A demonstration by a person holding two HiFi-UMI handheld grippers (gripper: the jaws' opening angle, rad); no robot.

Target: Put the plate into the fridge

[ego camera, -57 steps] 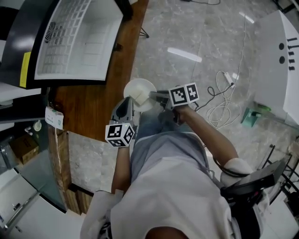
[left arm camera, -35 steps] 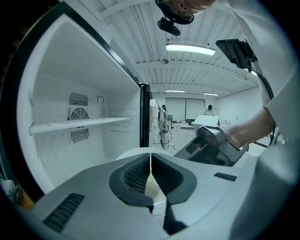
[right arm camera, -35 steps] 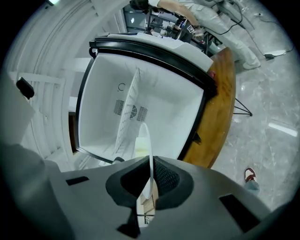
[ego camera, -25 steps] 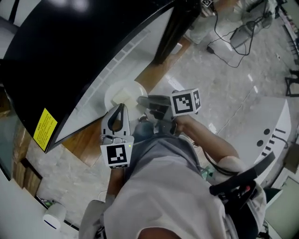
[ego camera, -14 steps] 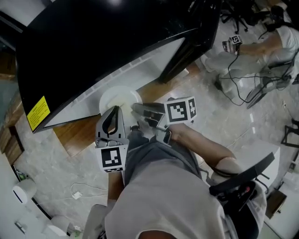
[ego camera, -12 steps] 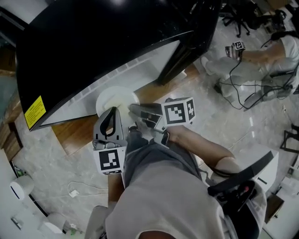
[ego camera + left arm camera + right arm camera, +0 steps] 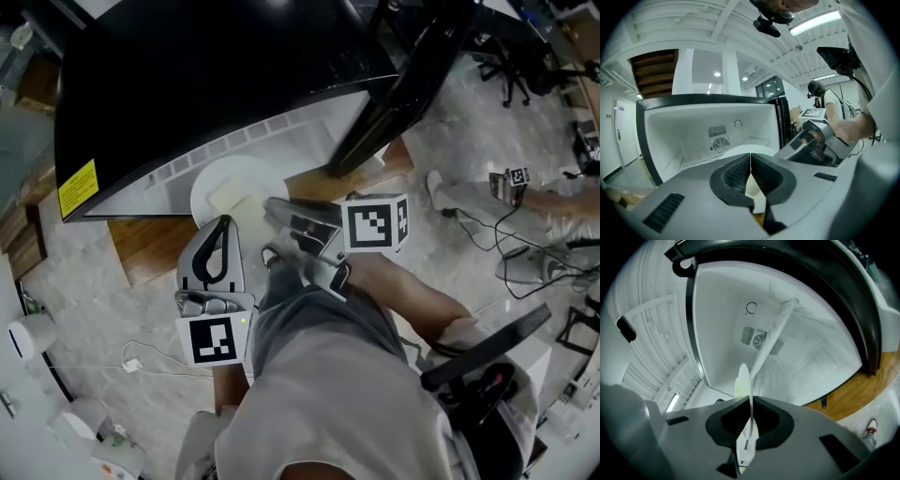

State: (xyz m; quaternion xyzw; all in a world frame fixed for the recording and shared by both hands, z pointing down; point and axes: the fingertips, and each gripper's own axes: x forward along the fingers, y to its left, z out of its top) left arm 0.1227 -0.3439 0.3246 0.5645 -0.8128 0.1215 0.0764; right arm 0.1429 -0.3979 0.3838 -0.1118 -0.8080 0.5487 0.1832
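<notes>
The right gripper [image 7: 275, 210] is clenched on the near right rim of the white plate [image 7: 236, 186]; in the right gripper view, its jaws [image 7: 750, 403] pinch the thin rim of the plate [image 7: 743, 379], which shows edge-on and runs straight out ahead of them. The plate lies left and far of that gripper, roughly level, with a pale flat piece [image 7: 228, 195] resting on it.

The left gripper [image 7: 220, 228] is closed and empty: in the left gripper view its jaws [image 7: 750, 157] meet in a single seam with nothing between them, and the plate [image 7: 746, 148] shows only as a white arc just beyond their tip. Its tip sits close under the plate's near edge, but the pictures do not settle whether it touches.

Directly beyond the plate stands the open fridge [image 7: 281, 141], black outside and white inside, its bare compartment [image 7: 717, 126] and round rear vent [image 7: 758, 339] facing both grippers. A wooden plinth [image 7: 150, 253] lies below the opening.

The plate is not yet inside. The way in appears to be straight ahead along the right gripper's own line, plate leading, and the right hand alone carries the load.
</notes>
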